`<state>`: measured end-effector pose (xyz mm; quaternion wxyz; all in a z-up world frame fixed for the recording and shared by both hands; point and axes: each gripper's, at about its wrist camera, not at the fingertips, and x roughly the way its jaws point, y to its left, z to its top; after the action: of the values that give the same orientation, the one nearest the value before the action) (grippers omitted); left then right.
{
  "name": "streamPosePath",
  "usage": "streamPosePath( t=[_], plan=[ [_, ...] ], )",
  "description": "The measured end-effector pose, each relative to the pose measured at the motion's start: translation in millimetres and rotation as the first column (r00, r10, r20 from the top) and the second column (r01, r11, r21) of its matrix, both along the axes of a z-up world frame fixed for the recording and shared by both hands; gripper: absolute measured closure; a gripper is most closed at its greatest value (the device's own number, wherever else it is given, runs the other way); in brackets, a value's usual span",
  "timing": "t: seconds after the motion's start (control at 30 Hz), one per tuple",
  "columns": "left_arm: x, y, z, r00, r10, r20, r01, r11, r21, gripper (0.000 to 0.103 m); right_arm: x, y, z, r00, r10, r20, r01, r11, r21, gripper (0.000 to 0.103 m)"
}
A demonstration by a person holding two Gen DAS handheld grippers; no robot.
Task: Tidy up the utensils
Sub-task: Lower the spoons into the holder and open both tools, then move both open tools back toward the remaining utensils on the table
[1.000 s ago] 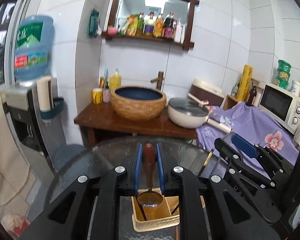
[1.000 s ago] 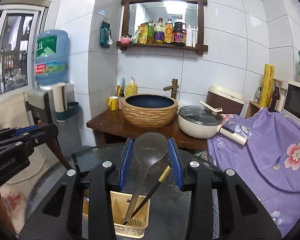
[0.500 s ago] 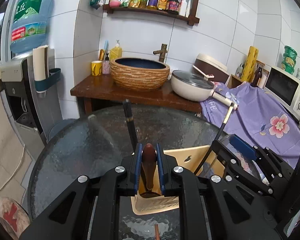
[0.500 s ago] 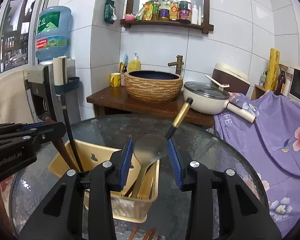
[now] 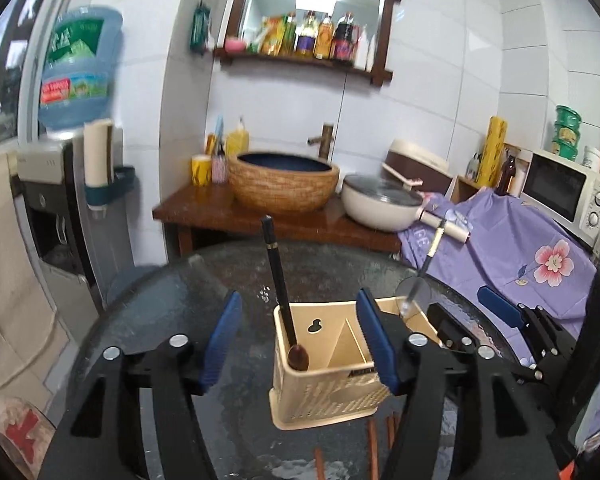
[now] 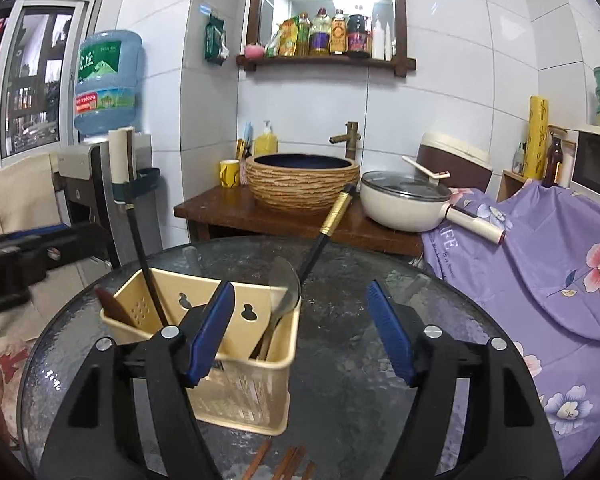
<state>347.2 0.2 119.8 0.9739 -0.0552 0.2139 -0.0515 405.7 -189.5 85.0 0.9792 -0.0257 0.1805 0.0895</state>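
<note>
Utensil caddy (image 5: pixel 328 376): a cream plastic holder with slotted walls and gourd-shaped cutouts, standing on the round glass table (image 6: pixel 360 360); it sits just ahead of my left fingers and ahead and to the left of my right ones.
Wooden spoon (image 5: pixel 298 356): its dark brown handle end pokes up from the caddy's left compartment, straight ahead between my left fingers, touching neither.
Black-handled utensil (image 5: pixel 278 280): upright in that same compartment, rising above the spoon; what sort of utensil it is I cannot tell.
Ladle (image 6: pixel 286 296): a grey-bowled ladle leaning in the caddy's right end, just beyond my right gripper's left finger.
Gold-banded handle (image 6: pixel 332 220): black with a gold wrap, slanting up and away from the ladle's compartment.
Chopsticks (image 6: pixel 288 466): reddish-brown sticks lying loose on the glass below the caddy, nearest my wrists.
Left gripper (image 5: pixel 300 342): my blue-padded jaws are spreading apart, gripping nothing; the caddy's left part stands in the gap, untouched.
Right gripper (image 6: pixel 302 336): my jaws are likewise spreading, with the caddy's right corner and bare glass between them and nothing pinched.
Beyond the fingers: a woven-look basin (image 6: pixel 302 184) on a wooden counter, a lidded cream pan (image 6: pixel 404 200) to its right, a purple floral cloth (image 6: pixel 540 264) farther right.
</note>
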Motion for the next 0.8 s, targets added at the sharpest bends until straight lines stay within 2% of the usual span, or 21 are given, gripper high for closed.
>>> streamPosePath(
  t=[0.07, 0.13, 0.2, 0.3, 0.4, 0.6, 0.8],
  plan=[
    [-12.6, 3.4, -0.5, 1.0, 0.003, 0.017, -0.003, 1.0, -0.005, 0.026, -7.8, -6.1, -0.2, 1.0, -0.009, 0.002, 0.009, 1.0, 0.003, 0.033],
    [-27.6, 8.3, -6.1, 1.0, 0.011, 0.027, -0.011, 1.0, -0.01, 0.02, -17.2, -15.3, -3.6, 1.0, -0.017, -0.017, 0.017, 1.0, 0.019, 0.019],
    [-37.8, 10.6, -13.9, 1.0, 0.015, 0.017, -0.015, 1.0, 0.002, 0.014, -25.4, -23.2, -10.9, 0.998, -0.009, -0.065, 0.011, 0.999, 0.035, 0.019],
    [-50.7, 12.7, -33.8, 0.999, 0.017, -0.035, -0.015, 0.999, 0.041, 0.014, -39.0, -30.3, -28.5, 0.989, 0.001, -0.147, 0.004, 0.999, 0.033, 0.019],
    [-61.9, 16.5, -55.9, 0.995, 0.019, -0.095, -0.013, 0.998, 0.063, 0.014, -52.0, -33.3, -54.1, 0.968, 0.017, -0.252, -0.011, 1.0, 0.027, 0.019],
    [-81.5, 24.3, -105.2, 0.973, 0.028, -0.23, -0.019, 0.999, 0.044, 0.016, -79.2, -33.1, -99.3, 0.932, 0.008, -0.362, -0.009, 1.0, -0.002, 0.02],
    [-96.1, 12.8, -136.5, 0.951, 0.003, -0.31, 0.02, 0.997, 0.069, 0.025, -89.9, -31.9, -127.9, 0.898, -0.019, -0.44, 0.008, 1.0, -0.025, 0.032]
  ],
)
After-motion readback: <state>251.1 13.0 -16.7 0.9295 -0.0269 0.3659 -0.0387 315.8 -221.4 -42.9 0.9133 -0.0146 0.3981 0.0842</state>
